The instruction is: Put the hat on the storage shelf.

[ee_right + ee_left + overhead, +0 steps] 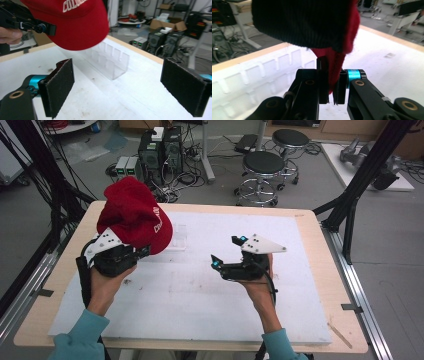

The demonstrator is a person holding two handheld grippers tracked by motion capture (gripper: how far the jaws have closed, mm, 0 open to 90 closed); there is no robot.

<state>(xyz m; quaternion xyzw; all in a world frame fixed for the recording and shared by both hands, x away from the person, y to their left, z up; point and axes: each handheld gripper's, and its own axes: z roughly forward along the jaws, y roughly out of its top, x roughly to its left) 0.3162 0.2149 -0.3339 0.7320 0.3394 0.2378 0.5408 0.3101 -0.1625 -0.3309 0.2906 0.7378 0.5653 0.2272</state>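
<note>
A red cap (132, 215) with white lettering hangs above the table's far left. My left gripper (145, 251) is shut on its edge. In the left gripper view the red fabric (337, 62) is pinched between the two black jaws of the left gripper (331, 82), and the cap's dark inside fills the top. My right gripper (225, 251) is at the table's middle, open and empty. In the right gripper view the right gripper (125, 87) has its pads wide apart, with the cap (75, 22) and the left gripper (47, 28) above and to the left.
A clear plastic rack (177, 237) with several slots lies on the white mat (200, 310) under and behind the cap, also seen as the rack (112, 61). Beyond the wooden table edge (310, 220) stand stools (262, 167) and computer towers (160, 150).
</note>
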